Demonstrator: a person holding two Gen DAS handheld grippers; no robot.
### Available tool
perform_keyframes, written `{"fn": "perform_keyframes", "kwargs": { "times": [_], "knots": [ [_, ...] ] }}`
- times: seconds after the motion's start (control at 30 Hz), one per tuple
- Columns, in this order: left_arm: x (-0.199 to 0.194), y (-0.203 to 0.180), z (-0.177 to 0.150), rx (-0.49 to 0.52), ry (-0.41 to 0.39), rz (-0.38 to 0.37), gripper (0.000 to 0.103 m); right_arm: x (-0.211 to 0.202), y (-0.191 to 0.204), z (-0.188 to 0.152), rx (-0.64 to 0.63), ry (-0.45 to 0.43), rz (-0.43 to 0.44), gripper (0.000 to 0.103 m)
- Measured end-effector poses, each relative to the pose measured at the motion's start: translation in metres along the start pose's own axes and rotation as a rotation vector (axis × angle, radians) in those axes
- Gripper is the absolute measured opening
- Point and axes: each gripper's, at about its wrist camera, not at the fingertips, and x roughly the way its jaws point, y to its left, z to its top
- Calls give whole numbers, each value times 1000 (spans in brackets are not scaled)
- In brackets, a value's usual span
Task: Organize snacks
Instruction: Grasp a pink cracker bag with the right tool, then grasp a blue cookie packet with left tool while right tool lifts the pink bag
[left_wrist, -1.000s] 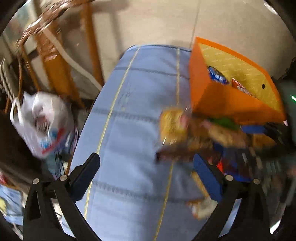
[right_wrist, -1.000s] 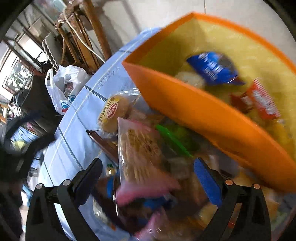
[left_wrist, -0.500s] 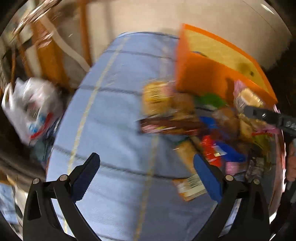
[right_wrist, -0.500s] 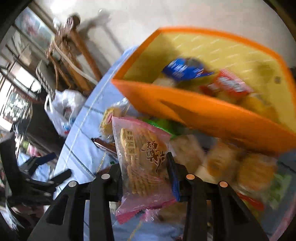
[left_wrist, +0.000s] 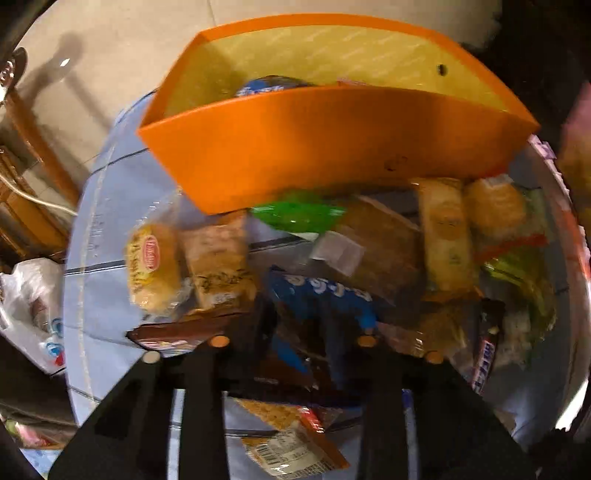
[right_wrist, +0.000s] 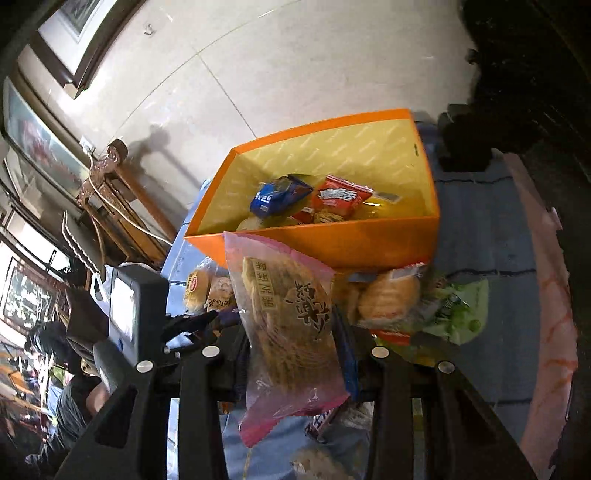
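Left gripper (left_wrist: 295, 332): a second ago my jaws stood wide over bare cloth – now they are closing over the pile, with a blue packet (left_wrist: 325, 295) between them. Whether the pads already press on it I cannot tell; that part is dark and blurred.
Right gripper (right_wrist: 291, 332): open a second ago, now clamped on the pink cracker bag (right_wrist: 288, 325), lifted clear of the pile.
Box (right_wrist: 332, 240): orange, on the desk (right_wrist: 487, 236) just behind the bag; already holds a blue packet and a red one.
Meaning for task: one snack is in hand and near the box – I judge the drop-in comes next, with a second pick starting on the left.
Pile: remaining snacks lie on the desk against the box's front wall.
Writing: large Chinese characters on the cracker bag; a red oval logo on a round cake (left_wrist: 151, 269), illegible; white lettering on a dark bar (left_wrist: 485, 354), too blurred to read.
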Motion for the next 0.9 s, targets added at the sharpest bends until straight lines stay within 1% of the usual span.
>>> {"fn": "perform_keyframes", "kwargs": {
  "times": [0.07, 0.1, 0.17, 0.2, 0.27, 0.37, 0.43, 0.5, 0.53, 0.57, 0.63, 0.8, 0.9],
  "knots": [
    [-3, 6, -1, -38, 9, 1, 14, -3, 1, -2, 1, -3, 14, 39],
    [-4, 7, -2, -36, 10, -1, 14, -5, 1, -3, 2, -2, 23, 39],
    [-6, 8, -9, -20, 4, 28, 11, -8, 2, -5, 8, 0, 41, 39],
    [-10, 9, -12, -9, 2, 29, 11, -9, 4, -5, 7, 1, 45, 39],
    [-18, 10, -19, 0, -7, 3, 11, -10, 9, -5, -8, 1, 51, 39],
    [-16, 8, -19, 1, -13, 13, 11, -12, 16, -6, -19, 1, 64, 39],
    [-17, 11, -19, -38, -4, -1, 11, -15, 19, -6, -24, -3, 83, 39],
    [-23, 16, -19, -74, -2, -45, 9, -19, 21, -6, -34, -10, 84, 39],
    [-30, 18, -19, -84, -17, -61, 8, -23, 21, -5, -35, -18, 85, 39],
    [-37, 20, -20, -77, -37, -63, 8, -25, 21, -5, -33, -23, 88, 39],
    [-44, 22, -23, -73, -53, -47, 7, -30, 19, -5, -23, -41, 91, 39],
    [-50, 49, -35, -154, -41, -61, 7, -36, 17, -7, 1, -49, 89, 39],
    [-44, 55, -38, -153, -26, -35, 7, -37, 22, -7, -20, -57, 66, 39]
  ]
}}
